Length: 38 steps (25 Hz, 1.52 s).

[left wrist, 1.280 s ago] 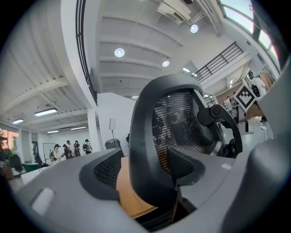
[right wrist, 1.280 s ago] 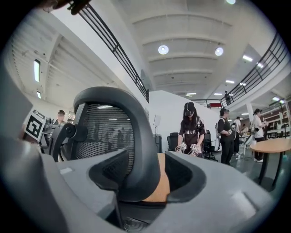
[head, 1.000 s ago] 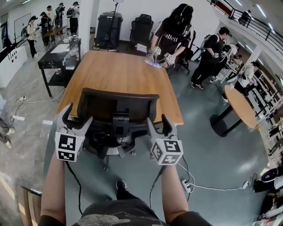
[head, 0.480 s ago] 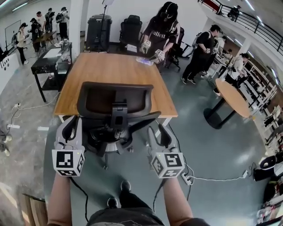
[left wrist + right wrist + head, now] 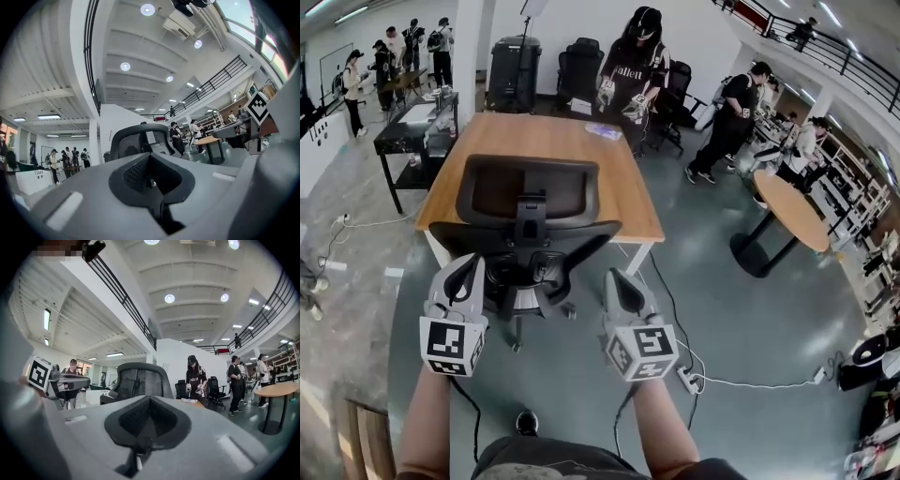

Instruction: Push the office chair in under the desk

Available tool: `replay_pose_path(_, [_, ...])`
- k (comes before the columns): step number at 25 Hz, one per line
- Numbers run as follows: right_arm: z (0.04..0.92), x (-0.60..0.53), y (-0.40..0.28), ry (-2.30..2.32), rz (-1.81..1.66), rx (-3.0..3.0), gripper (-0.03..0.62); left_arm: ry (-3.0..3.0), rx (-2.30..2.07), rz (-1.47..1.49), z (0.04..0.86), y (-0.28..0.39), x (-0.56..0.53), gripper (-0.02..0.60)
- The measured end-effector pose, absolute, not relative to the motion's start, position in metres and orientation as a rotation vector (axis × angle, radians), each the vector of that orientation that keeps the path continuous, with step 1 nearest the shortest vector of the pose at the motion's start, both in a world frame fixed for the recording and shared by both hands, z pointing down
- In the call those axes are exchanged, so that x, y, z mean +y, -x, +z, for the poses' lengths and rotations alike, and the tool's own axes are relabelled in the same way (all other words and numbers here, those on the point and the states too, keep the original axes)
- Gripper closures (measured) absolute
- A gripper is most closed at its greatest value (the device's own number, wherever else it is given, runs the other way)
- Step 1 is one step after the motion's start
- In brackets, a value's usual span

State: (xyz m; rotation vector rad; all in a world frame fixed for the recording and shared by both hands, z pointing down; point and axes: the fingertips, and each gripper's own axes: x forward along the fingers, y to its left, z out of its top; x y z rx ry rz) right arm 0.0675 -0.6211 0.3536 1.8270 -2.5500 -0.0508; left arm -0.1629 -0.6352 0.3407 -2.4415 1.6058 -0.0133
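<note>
The black office chair point(image 5: 525, 192) stands at the near edge of the wooden desk point(image 5: 534, 141), its mesh backrest facing me and its seat partly under the desktop. My left gripper point(image 5: 465, 269) hovers just behind the chair's left side, shut on nothing. My right gripper point(image 5: 617, 281) hangs behind the chair's right side, also shut and empty, apart from the chair. In the left gripper view the closed left gripper point(image 5: 151, 161) points at the backrest point(image 5: 136, 140). The right gripper view likewise shows the shut right gripper point(image 5: 147, 416) below the backrest point(image 5: 140, 378).
A person point(image 5: 633, 66) with grippers stands at the desk's far end, by a purple item point(image 5: 602, 131). A black side table point(image 5: 412, 127) is at left, a round table point(image 5: 792, 211) at right. A power strip and cable point(image 5: 689, 380) lie on the floor.
Both grippers were open beside the chair's backrest; they have drawn back from it and shut. The chair now sits farther in toward the desk.
</note>
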Motion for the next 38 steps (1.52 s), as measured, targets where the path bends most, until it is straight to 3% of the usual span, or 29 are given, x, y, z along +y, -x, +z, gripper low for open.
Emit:
replay_pose_path(12, [0.377, -0.491, -0.116, -1.628, -0.002, -2.611, 0.603, 2.457, 1.651, -0.061, 0.347, 0.071, -0.499, 0.565])
replay_pose_path(27, [0.404, -0.384, -0.157, -1.577, 0.085, -2.634, 0.603, 2.571, 1.709, -0.047, 0.373, 0.014, -0.383, 0.565])
replay_pose_path(38, [0.421, -0.332, -0.107, -1.53, 0.129, -2.629, 0.603, 2.683, 1.667, -0.028, 0.388, 0.031, -0.331, 0.565])
